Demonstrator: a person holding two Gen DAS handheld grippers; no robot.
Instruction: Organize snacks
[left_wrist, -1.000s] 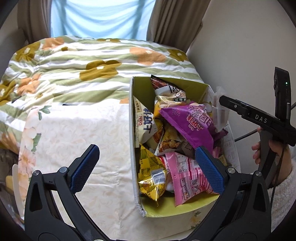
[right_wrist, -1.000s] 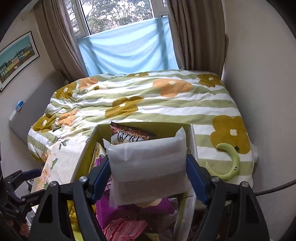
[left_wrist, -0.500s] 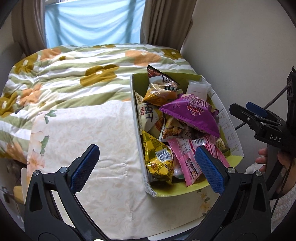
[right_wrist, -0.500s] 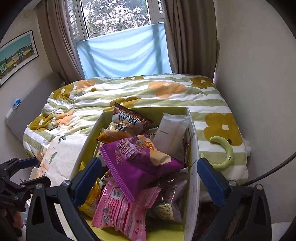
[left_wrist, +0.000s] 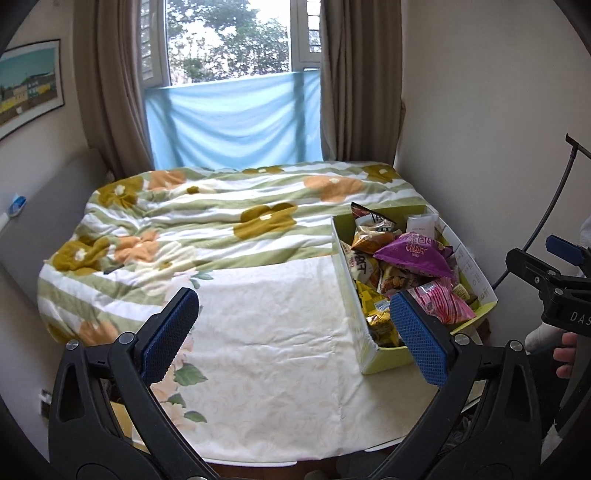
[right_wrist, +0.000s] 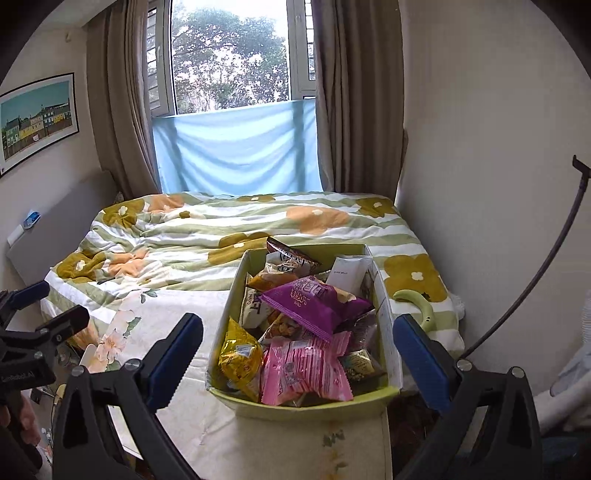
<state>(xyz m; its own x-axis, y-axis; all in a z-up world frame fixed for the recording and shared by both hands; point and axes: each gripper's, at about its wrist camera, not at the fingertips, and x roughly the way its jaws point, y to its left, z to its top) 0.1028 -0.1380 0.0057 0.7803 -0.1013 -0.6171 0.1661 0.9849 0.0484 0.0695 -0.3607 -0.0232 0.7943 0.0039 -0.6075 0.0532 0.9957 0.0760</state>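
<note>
While the snacks (right_wrist: 303, 325) are sitting heaped in the green box (right_wrist: 306, 404) at the bed's near right corner, both grippers are hanging back from it, holding nothing. The right gripper (right_wrist: 295, 354) is standing spread wide, its jaws having just been opening with nothing between them; the left gripper (left_wrist: 291, 336) is spread too. The cloth (left_wrist: 273, 354) beside the box is lying bare, so the job is looking nearly finished.
</note>
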